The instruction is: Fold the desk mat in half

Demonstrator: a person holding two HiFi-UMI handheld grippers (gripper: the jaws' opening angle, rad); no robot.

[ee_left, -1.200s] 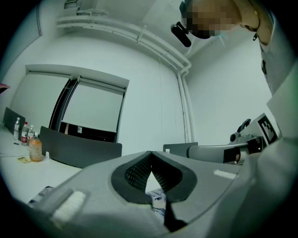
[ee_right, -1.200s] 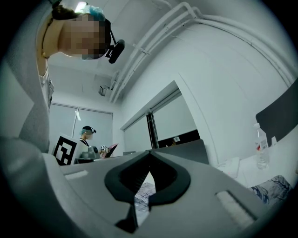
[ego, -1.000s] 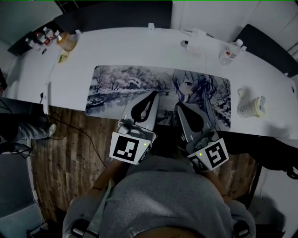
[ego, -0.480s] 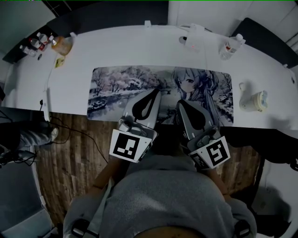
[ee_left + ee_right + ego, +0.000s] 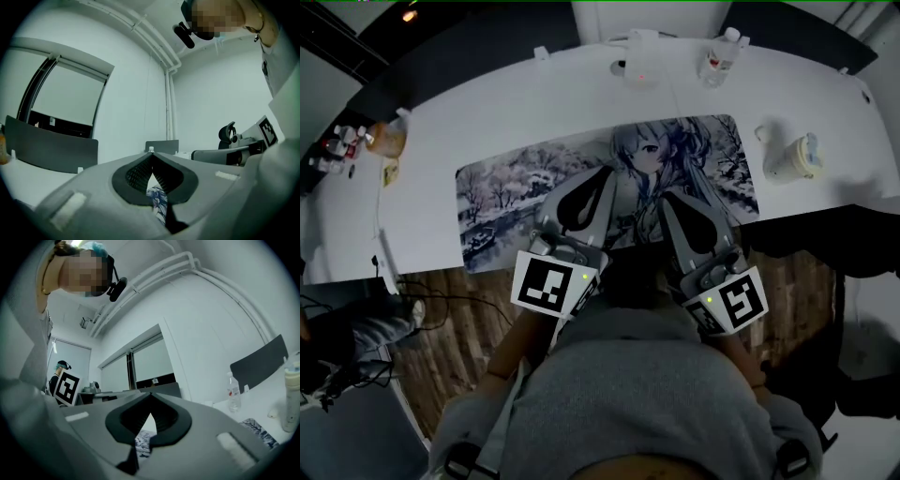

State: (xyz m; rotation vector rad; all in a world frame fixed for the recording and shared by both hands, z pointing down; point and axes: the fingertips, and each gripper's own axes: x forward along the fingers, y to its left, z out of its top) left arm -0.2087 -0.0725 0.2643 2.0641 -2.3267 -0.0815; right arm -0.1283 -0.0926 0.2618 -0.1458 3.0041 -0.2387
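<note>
Head view: desk mat (image 5: 506, 192) beneath left gripper (image 5: 604, 174), right gripper (image 5: 668, 200)

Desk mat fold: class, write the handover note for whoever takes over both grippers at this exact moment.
Left gripper: jaws shut, holding nothing, over the near middle of the desk mat.
Right gripper: jaws shut, holding nothing, beside the left one, over the mat.
Mat: lies flat and fully spread on the white table, its near long edge close to the table's near edge.
Done: nothing of the fold yet.
Left: open the jaws, grip an edge of the mat, and probably carry it over to the opposite edge so the two halves meet.
</note>
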